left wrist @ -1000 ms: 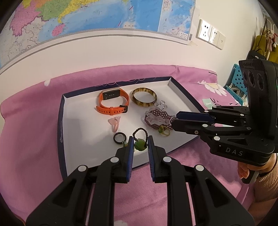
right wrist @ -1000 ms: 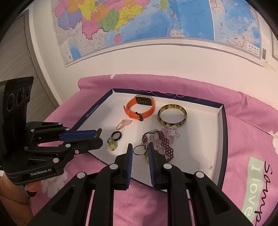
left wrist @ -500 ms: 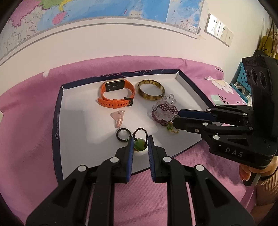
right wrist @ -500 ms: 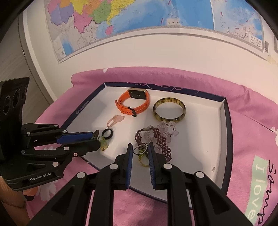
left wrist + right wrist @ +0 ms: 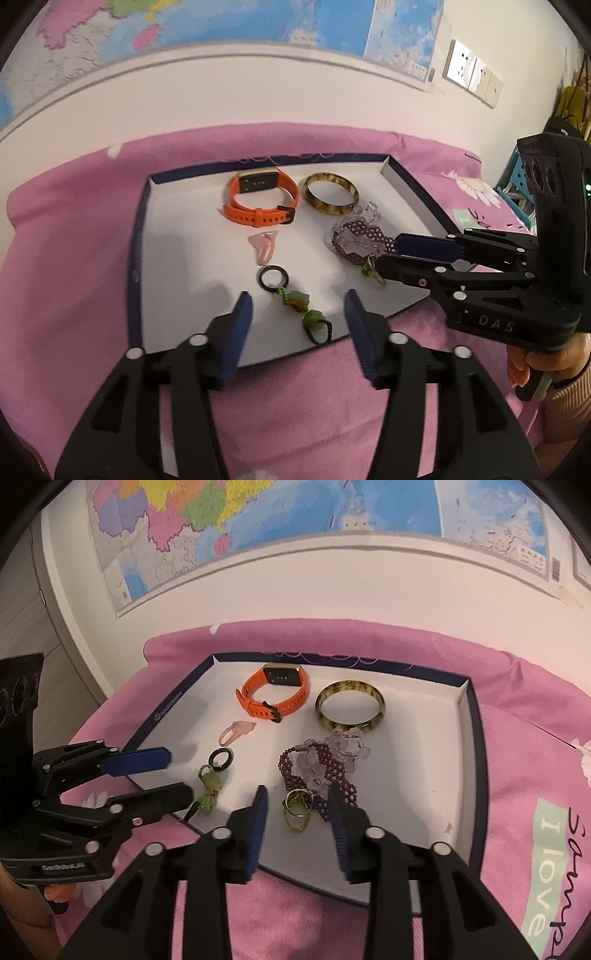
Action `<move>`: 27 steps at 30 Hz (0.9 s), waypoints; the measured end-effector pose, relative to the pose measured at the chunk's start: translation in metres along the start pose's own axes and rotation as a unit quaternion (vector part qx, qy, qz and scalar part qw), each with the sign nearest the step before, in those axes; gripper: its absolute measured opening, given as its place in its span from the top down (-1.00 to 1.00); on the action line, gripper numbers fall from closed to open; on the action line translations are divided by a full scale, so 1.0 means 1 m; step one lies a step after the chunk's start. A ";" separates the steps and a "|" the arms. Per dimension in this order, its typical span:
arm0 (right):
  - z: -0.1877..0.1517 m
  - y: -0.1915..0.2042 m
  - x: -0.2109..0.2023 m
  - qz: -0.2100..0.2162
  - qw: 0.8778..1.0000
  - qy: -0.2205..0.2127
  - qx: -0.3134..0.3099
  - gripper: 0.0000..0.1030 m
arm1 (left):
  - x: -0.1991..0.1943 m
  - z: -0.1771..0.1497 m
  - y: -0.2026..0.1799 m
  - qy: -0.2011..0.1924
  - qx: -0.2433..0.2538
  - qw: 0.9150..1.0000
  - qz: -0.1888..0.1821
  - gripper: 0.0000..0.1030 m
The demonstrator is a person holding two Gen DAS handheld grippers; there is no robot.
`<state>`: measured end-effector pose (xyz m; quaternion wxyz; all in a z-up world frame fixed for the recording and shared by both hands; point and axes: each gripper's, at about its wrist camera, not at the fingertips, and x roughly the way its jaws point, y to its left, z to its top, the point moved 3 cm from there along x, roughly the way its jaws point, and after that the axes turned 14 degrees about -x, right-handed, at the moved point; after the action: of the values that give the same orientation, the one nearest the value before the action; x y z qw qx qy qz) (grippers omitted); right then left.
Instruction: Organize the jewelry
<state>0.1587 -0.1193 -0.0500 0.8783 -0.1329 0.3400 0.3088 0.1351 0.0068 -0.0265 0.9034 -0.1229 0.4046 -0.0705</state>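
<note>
Two grippers: both with fingers spread, neither holding anything.
Left gripper (image 5: pixel 297 308): jaws wide apart, nothing between the pads; poised above the near edge of the tray, with the green bead charm lying in the gap as seen from its own camera.
Right gripper (image 5: pixel 297 803): jaws wide apart and empty; poised over the near right part of the tray, with the gold ring and chain in the gap as seen from its own camera.
Tray (image 5: pixel 184 236): shallow, white inside, dark blue rim; rests on the pink cloth (image 5: pixel 74 258).
Green bead charm (image 5: pixel 301 308): on the tray floor near the front edge; its cord runs up to the black ring (image 5: pixel 272 278), which it touches.
Gold ring and chain (image 5: pixel 297 808): on the tray floor, touching the near end of the maroon beaded bracelet (image 5: pixel 325 771).
Maroon beaded bracelet: lies flat, partly overlapped by the clear crystal bracelet (image 5: pixel 343 744).
Orange watch band (image 5: pixel 260 201): strap buckled into a loop, at the back of the tray, left of the bangle.
Tortoiseshell bangle (image 5: pixel 330 194): flat on the tray floor, just beside the orange watch band, at the back right.
Pink clip (image 5: pixel 264 245): small translucent piece between the orange watch band and the black ring, apart from both.
Wall map (image 5: pixel 258 517): on the white wall behind the cloth.
Wall sockets (image 5: pixel 471 74): on the wall to the right of the map in the left wrist view.
</note>
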 end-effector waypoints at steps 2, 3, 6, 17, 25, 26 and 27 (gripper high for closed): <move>-0.001 0.000 -0.008 -0.004 1.000 -0.009 0.003 0.08 | -0.010 -0.005 0.002 -0.010 -0.003 1.000 0.002 -0.37; -0.002 0.000 -0.011 -0.008 1.000 -0.013 0.006 -0.01 | -0.013 -0.006 0.003 -0.015 -0.003 1.000 0.004 -0.52; -0.005 0.003 -0.023 -0.022 0.999 -0.024 0.009 -0.33 | -0.028 -0.015 0.005 -0.032 -0.005 0.999 0.011 -0.91; -0.032 0.031 -0.051 -0.088 0.996 -0.032 -0.014 -0.86 | -0.053 -0.038 0.007 -0.056 -0.023 0.997 0.049 -0.89; -0.047 0.045 -0.059 -0.091 0.995 -0.033 -0.010 -0.86 | -0.062 -0.053 0.006 -0.060 -0.030 0.996 0.060 -0.89; -0.047 0.046 -0.059 -0.090 0.995 -0.033 -0.010 -0.86 | -0.063 -0.054 0.005 -0.061 -0.031 0.996 0.060 -0.89; -0.048 0.047 -0.060 -0.088 0.996 -0.033 -0.008 -0.86 | -0.064 -0.055 0.005 -0.060 -0.031 0.996 0.059 -0.90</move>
<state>0.0702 -0.1313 -0.0453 0.9117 -0.1596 0.2951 0.2371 0.0518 0.0171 -0.0178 0.9245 -0.1313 0.3578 0.0029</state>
